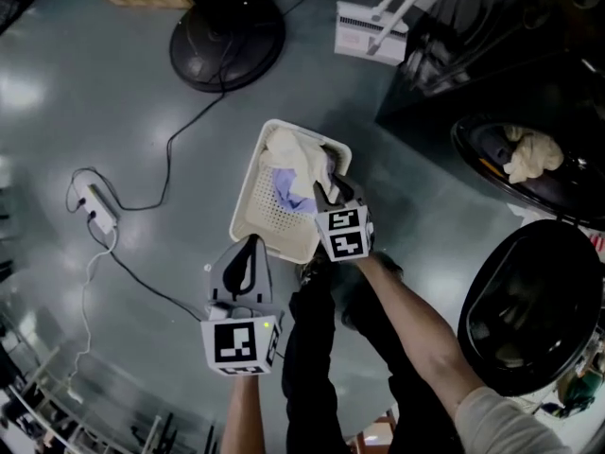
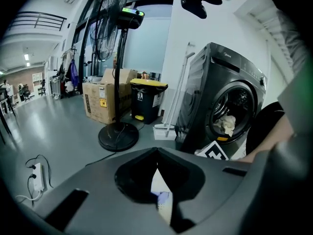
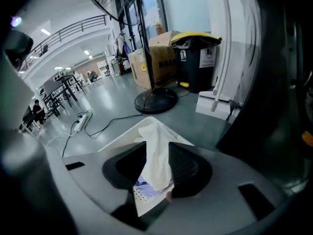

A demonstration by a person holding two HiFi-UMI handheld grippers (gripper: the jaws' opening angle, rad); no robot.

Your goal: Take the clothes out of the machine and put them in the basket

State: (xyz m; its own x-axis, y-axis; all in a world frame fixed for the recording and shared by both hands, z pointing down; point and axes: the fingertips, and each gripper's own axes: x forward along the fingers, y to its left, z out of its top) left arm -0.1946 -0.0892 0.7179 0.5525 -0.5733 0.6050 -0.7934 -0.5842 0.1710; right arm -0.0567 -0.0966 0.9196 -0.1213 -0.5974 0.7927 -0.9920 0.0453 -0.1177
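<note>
Head view: right gripper (image 1: 330, 193) hangs over the basket (image 1: 255, 206) at its 4 o'clock rim, jaws part-way apart, not pinching the white cloth (image 1: 295, 154) heaped inside. Left gripper (image 1: 250, 242), at the basket's 6 o'clock, is clenched and empty.

Open floor (image 1: 85, 93) left of the laundry basket (image 1: 248, 197) is passable, save a power strip (image 1: 99, 211) and trailing cable (image 1: 170, 154). A fan base (image 1: 227, 38) stands beyond. To the right, the open washing-machine door (image 1: 529, 310) narrows the approach to the drum mouth (image 1: 567, 178).
</note>
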